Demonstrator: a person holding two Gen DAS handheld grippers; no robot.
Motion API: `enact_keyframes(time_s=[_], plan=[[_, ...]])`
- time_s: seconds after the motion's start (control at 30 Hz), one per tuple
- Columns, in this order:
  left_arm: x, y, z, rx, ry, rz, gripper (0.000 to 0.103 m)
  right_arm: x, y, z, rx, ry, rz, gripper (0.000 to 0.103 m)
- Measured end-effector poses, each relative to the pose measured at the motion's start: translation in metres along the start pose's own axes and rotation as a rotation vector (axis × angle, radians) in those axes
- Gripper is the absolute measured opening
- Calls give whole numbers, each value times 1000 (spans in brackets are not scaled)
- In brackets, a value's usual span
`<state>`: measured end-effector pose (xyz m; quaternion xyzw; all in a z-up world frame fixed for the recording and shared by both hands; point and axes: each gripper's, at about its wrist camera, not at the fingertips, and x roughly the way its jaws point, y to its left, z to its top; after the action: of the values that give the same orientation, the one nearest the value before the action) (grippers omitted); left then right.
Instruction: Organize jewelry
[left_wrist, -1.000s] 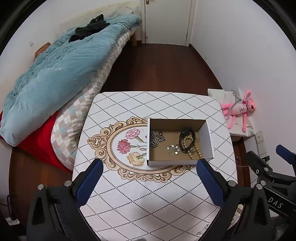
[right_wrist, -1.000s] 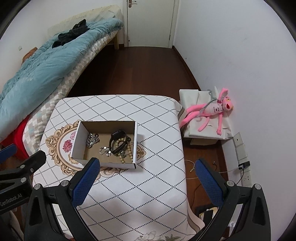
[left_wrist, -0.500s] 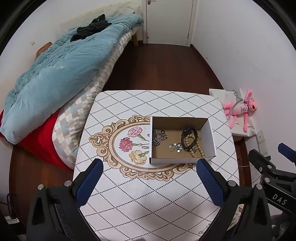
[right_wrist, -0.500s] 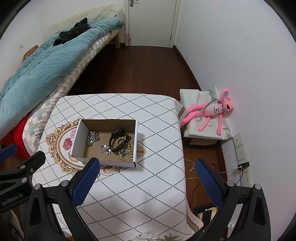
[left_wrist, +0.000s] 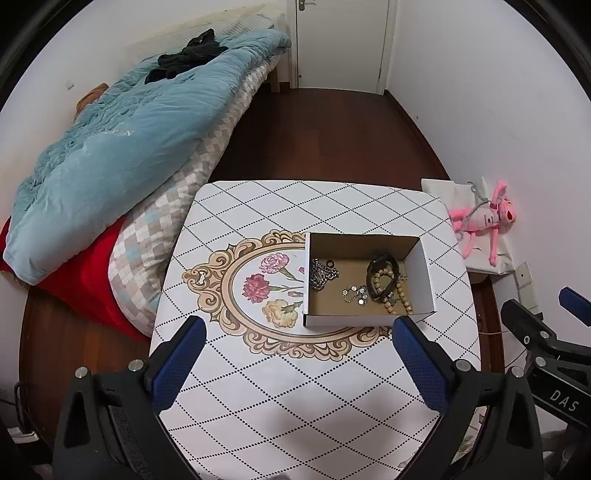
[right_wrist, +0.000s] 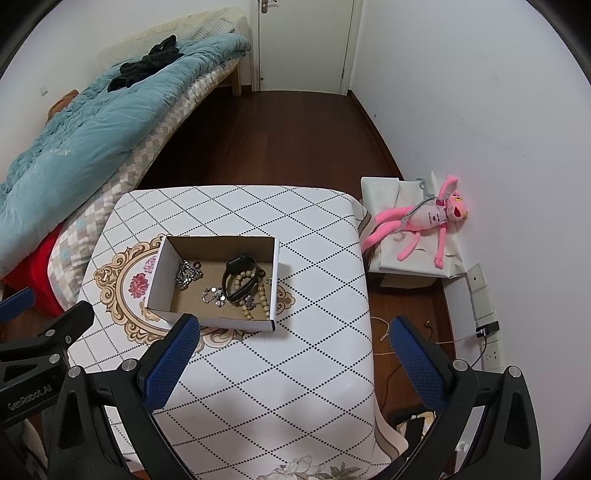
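Observation:
A white cardboard box (left_wrist: 369, 320) (right_wrist: 157, 280) stands open on the table (left_wrist: 258, 387) (right_wrist: 314, 332). Inside lie a silver chain (left_wrist: 322, 276) (right_wrist: 187, 275), a black wristband (left_wrist: 382, 271) (right_wrist: 240, 275), a beige bead bracelet (left_wrist: 397, 301) (right_wrist: 260, 295) and a small silver trinket piece (left_wrist: 355, 294) (right_wrist: 215, 296). My left gripper (left_wrist: 299, 334) is open and empty, held high above the table's near side. My right gripper (right_wrist: 291, 332) is open and empty, high above the table's right edge. Each gripper shows at the other view's edge.
A bed with a blue duvet (left_wrist: 122, 140) (right_wrist: 92, 122) stands close along the table's left. A pink plush toy (left_wrist: 484, 218) (right_wrist: 421, 221) lies on a white parcel by the right wall. Dark wood floor and a white door (left_wrist: 341, 40) lie beyond.
Both grippers have drifted slightly back and up, so the table and box sit a little higher and smaller in view. Jaws stay open. The box contents have not moved.

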<state>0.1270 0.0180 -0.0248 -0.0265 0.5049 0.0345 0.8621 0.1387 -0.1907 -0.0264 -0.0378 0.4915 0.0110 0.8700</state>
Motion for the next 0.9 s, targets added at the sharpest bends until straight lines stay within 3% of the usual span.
enact_keyframes(time_s=[0.9], plan=[[1, 1, 1, 4, -11, 8, 103, -4, 2, 3, -4, -2, -3, 103]])
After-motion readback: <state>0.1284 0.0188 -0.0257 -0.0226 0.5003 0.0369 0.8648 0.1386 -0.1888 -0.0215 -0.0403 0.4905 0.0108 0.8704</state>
